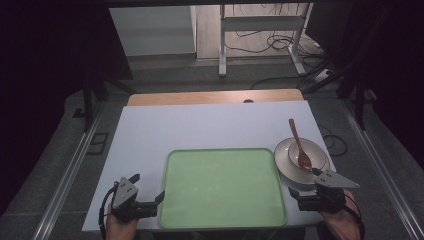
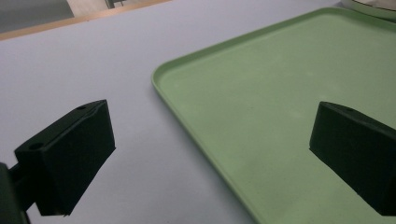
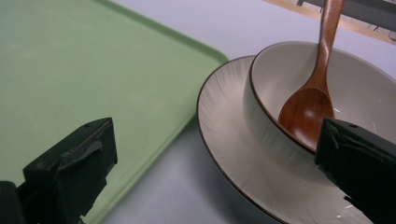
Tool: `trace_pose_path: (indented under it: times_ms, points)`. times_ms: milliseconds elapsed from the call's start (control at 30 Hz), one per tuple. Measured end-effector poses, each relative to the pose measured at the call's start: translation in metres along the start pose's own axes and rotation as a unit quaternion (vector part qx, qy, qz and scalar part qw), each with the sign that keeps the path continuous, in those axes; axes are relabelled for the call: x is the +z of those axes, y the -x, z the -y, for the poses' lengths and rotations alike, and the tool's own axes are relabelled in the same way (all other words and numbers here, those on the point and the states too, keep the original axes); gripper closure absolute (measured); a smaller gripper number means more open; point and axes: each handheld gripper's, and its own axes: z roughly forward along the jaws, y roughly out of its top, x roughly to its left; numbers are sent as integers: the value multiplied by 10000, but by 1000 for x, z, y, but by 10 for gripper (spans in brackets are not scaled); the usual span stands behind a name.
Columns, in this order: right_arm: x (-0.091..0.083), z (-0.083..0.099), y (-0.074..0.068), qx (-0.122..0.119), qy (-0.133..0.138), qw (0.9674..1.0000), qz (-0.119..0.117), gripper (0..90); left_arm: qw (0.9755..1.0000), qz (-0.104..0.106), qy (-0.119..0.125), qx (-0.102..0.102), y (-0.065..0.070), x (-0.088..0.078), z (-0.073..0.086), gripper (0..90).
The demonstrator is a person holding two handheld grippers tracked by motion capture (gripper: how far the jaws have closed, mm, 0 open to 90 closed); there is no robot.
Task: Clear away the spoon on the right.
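Observation:
A pale green tray (image 1: 223, 186) lies flat at the front middle of the white table (image 1: 210, 125). To its right a cream bowl (image 1: 316, 152) stands on a cream plate (image 1: 282, 160), with a brown wooden spoon (image 1: 299, 145) resting in the bowl. My left gripper (image 1: 148, 191) is open by the tray's left edge (image 2: 187, 121), nothing between its jaws. My right gripper (image 1: 303, 183) is open at the tray's front right corner, just short of the plate (image 3: 224, 154). The right gripper view has the bowl (image 3: 266, 116) and spoon (image 3: 308, 107) close ahead, one jaw overlapping the bowl's rim.
A wooden board (image 1: 215, 96) edges the table's far side. Beyond it stand a metal frame's legs (image 1: 222, 45) and loose cables (image 1: 280, 42) on the floor. Floor rails (image 1: 70, 170) run along both sides of the table.

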Motion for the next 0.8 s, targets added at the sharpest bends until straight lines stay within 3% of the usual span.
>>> trace_pose_path:
  times_ms: [133,333,567,800]
  points:
    - [2,0,0,20,-48,9999,-118,0,10000,83,3,-7,0,0,0,0]
    - [-1,-2,0,48,-43,10000,35,0,10000,68,48,-7,0,-1,1,0]
    - [0,-3,-1,99,-90,9999,40,0,9997,55,195,-129,-4,-5,2,0]
    - [-3,-8,-1,202,51,9998,48,0,9991,89,328,-241,-7,-8,3,8]
